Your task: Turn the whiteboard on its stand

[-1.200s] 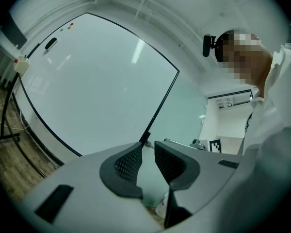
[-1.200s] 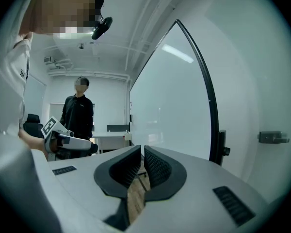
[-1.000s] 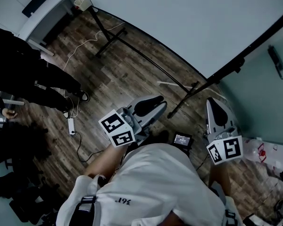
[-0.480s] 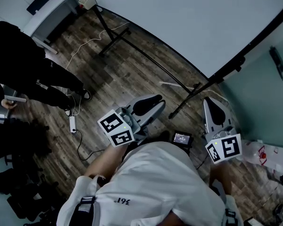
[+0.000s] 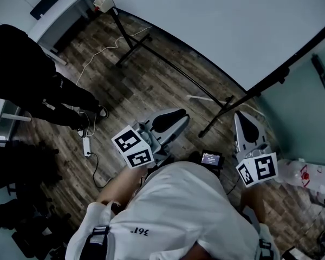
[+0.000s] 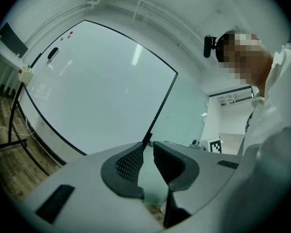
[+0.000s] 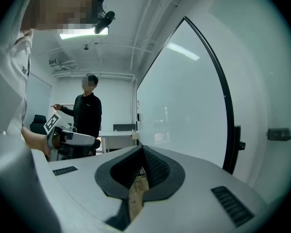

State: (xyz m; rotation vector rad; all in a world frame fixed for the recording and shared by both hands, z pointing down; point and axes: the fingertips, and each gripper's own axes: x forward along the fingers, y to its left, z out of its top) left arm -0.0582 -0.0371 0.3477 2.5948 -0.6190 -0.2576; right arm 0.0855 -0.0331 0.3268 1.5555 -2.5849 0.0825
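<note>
The whiteboard (image 5: 222, 20) fills the top of the head view, a wide white panel in a thin black frame. It hangs on a black stand (image 5: 151, 53) with splayed feet on the wood floor. My left gripper (image 5: 176, 118) is held level in front of the board and apart from it. Its jaws are open by a narrow gap with nothing between them (image 6: 148, 154). My right gripper (image 5: 248, 121) hovers near the stand's right upright (image 5: 271, 83) without touching it. Its jaws have just closed the last bit and are shut and empty (image 7: 141, 152). The board's edge (image 7: 218, 81) rises beyond them.
A person in black (image 5: 32, 75) stands at the left and also shows in the right gripper view (image 7: 88, 113). A power strip with cable (image 5: 86, 145) lies on the floor. A small lit device (image 5: 211, 157) sits by my body, a desk (image 5: 59, 10) stands far left, and bottles (image 5: 298, 175) stand at the right.
Both grippers have drifted slightly across the floor with me, so the stand's foot sits a little farther right in view. The person in black has drawn the outstretched hand out of sight.
</note>
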